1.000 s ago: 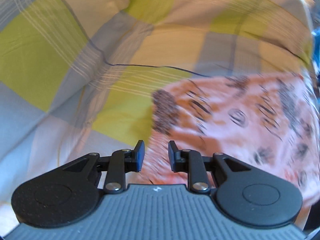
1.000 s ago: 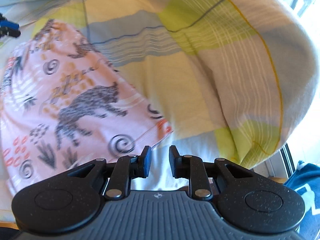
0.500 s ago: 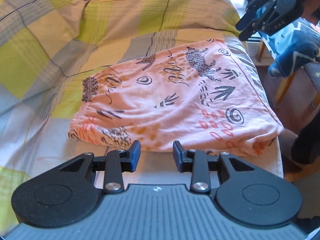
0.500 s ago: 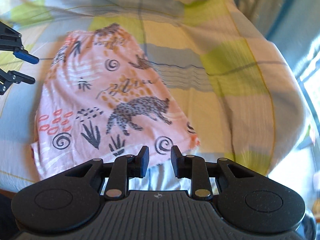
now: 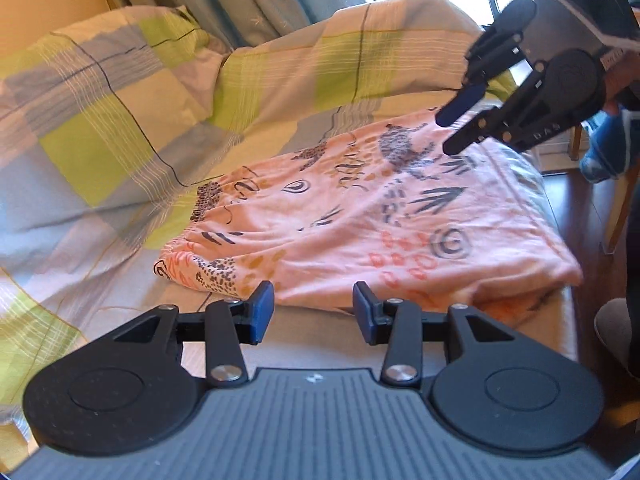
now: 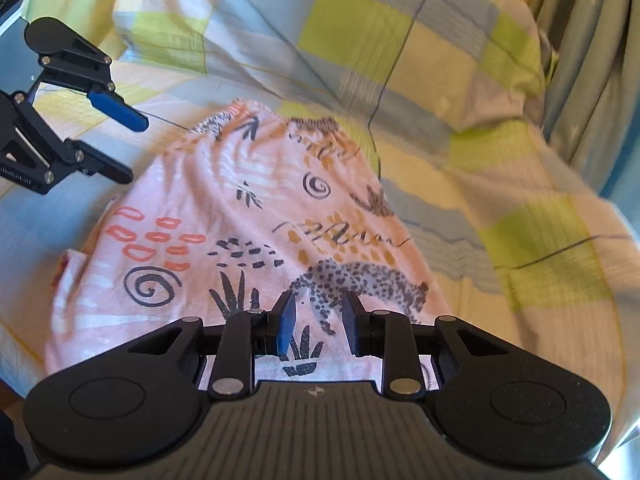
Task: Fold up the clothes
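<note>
- Pink printed fabric, a folded garment (image 5: 360,220), is seen lying flat on a checked yellow-and-grey bedspread (image 5: 120,120); the garment type cannot be made out.
- The left gripper (image 5: 314,312) is held with fingers parted, nothing between them, just before the garment's near edge.
- The right gripper (image 6: 318,316) is spread over the opposite end; contact cannot be judged.
- The garment's underside is hidden.

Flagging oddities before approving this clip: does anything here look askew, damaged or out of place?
Nothing stands out. The pink printed garment lies folded and flat on the plaid bedding. Both the left tool and the right tool are open and empty.
</note>
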`<action>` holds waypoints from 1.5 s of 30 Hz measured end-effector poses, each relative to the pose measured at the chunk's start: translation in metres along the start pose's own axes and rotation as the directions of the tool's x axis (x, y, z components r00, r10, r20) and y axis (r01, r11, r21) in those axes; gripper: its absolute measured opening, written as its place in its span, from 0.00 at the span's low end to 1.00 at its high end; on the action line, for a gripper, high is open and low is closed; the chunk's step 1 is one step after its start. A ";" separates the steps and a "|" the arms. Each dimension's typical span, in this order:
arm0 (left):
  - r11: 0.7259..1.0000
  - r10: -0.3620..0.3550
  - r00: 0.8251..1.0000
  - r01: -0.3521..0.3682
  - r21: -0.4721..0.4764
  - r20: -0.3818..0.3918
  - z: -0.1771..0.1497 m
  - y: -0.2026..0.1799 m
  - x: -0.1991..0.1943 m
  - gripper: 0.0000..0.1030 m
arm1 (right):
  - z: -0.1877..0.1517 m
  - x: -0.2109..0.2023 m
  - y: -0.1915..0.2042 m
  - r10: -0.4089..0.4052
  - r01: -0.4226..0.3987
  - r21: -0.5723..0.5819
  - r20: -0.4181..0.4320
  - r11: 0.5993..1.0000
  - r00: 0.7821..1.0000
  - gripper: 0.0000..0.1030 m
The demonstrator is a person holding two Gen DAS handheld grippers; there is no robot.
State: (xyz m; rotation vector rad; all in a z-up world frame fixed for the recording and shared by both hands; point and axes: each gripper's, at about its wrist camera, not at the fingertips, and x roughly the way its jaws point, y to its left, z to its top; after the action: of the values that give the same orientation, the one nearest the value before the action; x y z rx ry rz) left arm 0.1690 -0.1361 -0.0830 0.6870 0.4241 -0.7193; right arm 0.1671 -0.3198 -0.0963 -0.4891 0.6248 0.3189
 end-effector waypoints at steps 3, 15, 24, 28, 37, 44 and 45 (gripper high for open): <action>0.999 0.035 0.999 -0.035 0.023 -0.017 0.004 -0.020 -0.026 0.38 | 0.002 -0.030 0.016 0.000 0.000 -0.053 0.011 0.999 1.000 0.27; 0.999 0.047 0.993 -0.048 -0.003 -0.104 0.024 -0.073 -0.077 0.53 | -0.013 -0.113 0.101 0.035 -0.046 -0.253 -0.048 0.966 0.998 0.33; 0.991 0.022 0.988 -0.042 -0.129 -0.152 0.006 -0.081 -0.042 0.52 | -0.024 -0.072 0.126 0.157 -0.158 -0.188 -0.020 0.969 0.987 0.32; 0.985 0.017 0.984 -0.047 -0.164 -0.178 0.000 -0.078 -0.032 0.51 | -0.032 -0.050 0.123 0.183 -0.186 -0.164 -0.029 0.969 0.983 0.20; 0.959 -0.011 0.985 -0.039 -0.280 -0.172 0.009 -0.074 -0.006 0.44 | -0.048 -0.072 0.092 0.054 -0.049 -0.054 0.106 0.997 0.993 0.00; 0.934 0.055 0.974 -0.129 -0.335 -0.222 0.008 -0.068 -0.003 0.11 | -0.054 -0.068 0.101 0.109 -0.099 -0.090 0.111 0.991 0.988 0.00; 0.926 0.054 0.973 -0.133 -0.352 -0.226 0.006 -0.065 -0.008 0.11 | -0.054 -0.069 0.101 0.105 -0.095 -0.093 0.121 0.991 0.987 0.00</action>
State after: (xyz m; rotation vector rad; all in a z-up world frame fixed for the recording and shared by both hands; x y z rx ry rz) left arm 0.1177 -0.1729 -0.1016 0.4272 0.6974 -0.4575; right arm 0.0456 -0.2725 -0.1256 -0.5177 0.5152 0.4701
